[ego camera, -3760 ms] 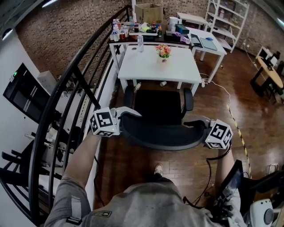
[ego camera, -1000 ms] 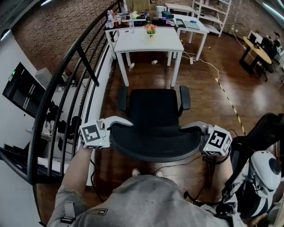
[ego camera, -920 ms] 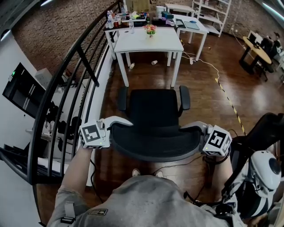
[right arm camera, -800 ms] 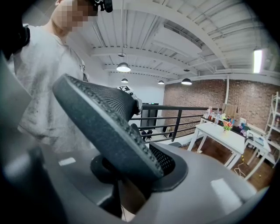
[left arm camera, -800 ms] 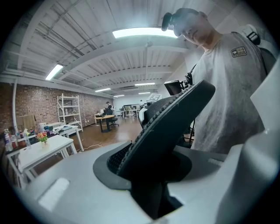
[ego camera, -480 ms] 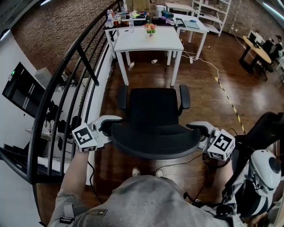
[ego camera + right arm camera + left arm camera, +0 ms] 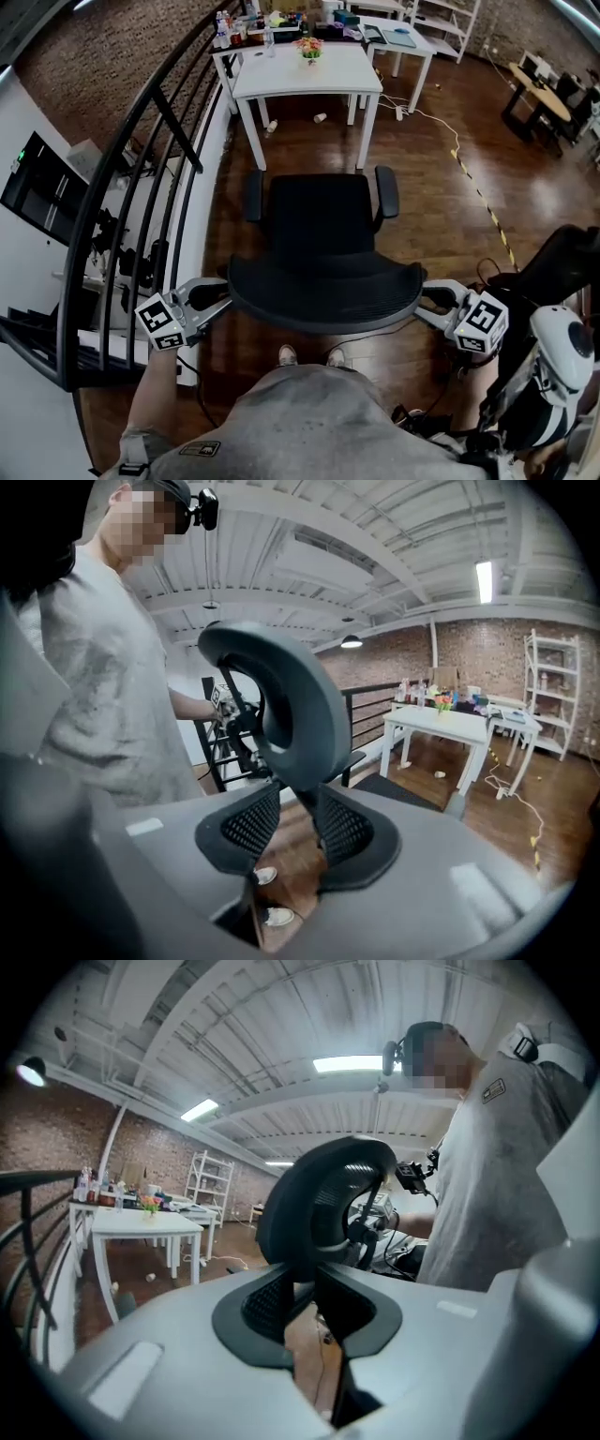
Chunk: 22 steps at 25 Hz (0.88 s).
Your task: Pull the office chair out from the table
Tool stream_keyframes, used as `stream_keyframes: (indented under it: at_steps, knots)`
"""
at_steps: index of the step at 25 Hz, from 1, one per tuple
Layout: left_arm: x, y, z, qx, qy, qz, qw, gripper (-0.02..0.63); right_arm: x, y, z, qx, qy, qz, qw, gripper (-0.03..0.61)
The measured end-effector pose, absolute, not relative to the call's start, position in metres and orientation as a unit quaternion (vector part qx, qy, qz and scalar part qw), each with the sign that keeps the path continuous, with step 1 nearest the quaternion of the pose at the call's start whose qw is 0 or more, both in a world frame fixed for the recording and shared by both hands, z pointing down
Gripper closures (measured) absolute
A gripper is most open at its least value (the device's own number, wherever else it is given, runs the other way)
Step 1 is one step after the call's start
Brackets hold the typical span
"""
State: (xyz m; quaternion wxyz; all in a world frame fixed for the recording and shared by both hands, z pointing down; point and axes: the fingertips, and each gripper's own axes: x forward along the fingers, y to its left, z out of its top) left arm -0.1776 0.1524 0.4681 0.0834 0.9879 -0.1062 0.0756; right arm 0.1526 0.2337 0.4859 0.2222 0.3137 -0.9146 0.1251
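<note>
Tongs point inward from your sides at the office chair (image 7: 319,234) backrest; left tongs (image 7: 220,295) and right tongs (image 7: 429,298) have just been closing, narrowly spread, nothing pinched. Chair stands clear of the worktop (image 7: 281,80).

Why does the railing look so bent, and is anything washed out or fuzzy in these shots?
Head view: the wide lens bows the railing, and lights leave a sheen on the wood floor. Left gripper view: the ceiling light is blown out. Right gripper view: dark rounded corners, with the office chair sharp.
</note>
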Motion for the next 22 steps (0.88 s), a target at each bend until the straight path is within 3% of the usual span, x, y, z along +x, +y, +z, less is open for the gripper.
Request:
stream_keyframes:
  at_steps: [2, 6, 12, 22]
  knots:
    - [-0.171, 0.169, 0.482, 0.988, -0.074, 0.093, 0.098, 0.609, 0.142, 0.245, 0.494, 0.284, -0.92, 0.137, 0.233, 0.496]
    - [-0.146, 0.2, 0.508, 0.985, -0.016, 0.131, 0.113, 0.609, 0.112, 0.26, 0.511, 0.225, -0.931, 0.158, 0.239, 0.567]
    - [-0.108, 0.236, 0.542, 0.981, 0.024, 0.144, 0.129, 0.609, 0.069, 0.276, 0.545, 0.173, -0.935, 0.173, 0.256, 0.571]
    - [-0.098, 0.241, 0.545, 0.981, 0.026, 0.137, 0.135, 0.609, 0.063, 0.275, 0.547, 0.17, -0.938, 0.156, 0.26, 0.572]
